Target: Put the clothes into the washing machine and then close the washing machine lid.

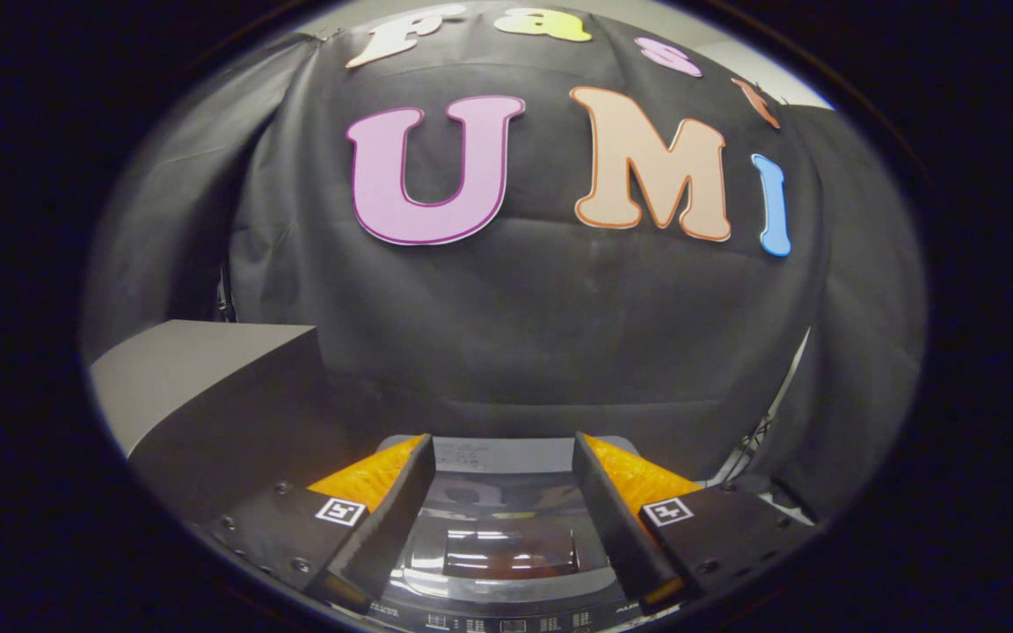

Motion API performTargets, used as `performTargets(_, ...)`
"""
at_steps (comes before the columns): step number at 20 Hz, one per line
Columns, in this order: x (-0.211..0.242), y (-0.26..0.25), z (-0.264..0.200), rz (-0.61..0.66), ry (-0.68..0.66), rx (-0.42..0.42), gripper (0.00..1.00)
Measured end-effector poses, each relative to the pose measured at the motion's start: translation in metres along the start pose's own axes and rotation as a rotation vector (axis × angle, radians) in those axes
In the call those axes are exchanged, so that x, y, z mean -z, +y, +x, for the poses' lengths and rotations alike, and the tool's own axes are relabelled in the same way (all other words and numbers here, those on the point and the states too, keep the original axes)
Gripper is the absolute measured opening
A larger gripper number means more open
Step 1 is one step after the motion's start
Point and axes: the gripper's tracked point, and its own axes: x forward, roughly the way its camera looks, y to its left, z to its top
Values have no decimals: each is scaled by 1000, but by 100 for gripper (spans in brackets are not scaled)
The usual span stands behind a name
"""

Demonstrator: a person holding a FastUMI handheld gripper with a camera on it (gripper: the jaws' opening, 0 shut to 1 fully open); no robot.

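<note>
Gripper view: a washer (pixel 502 536) with its lid (pixel 506 549) down, seen between and below the parted fingers.

The washer sits under the gripper (pixel 503 457), its dark glossy lid lying flat and closed in the gap between the two fingers, with the control strip (pixel 506 622) at the washer's near edge, closest to the camera. The washer's pale back panel (pixel 499 454) shows just ahead of the fingertips. The jaws stand wide apart, with nothing between them and no contact with the lid or any other thing; the fingers hang above the machine. No clothes can be made out on or around the washer. A grey box (pixel 207 387) stands to the left, beside the washer. The black cloth wall (pixel 515 325) hangs behind the machine.
</note>
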Motion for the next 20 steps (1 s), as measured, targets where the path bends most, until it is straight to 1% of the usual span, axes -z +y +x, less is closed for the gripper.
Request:
performTargets(6,-5,-1,-9,-14,-41,-13,98)
performTargets(11,-19,-3,-28,-31,-112,-37,98)
performTargets(15,-24,-7,-58,-40,-170,-75,98)
performTargets(20,-9,-19,-113,-49,-257,-142,98)
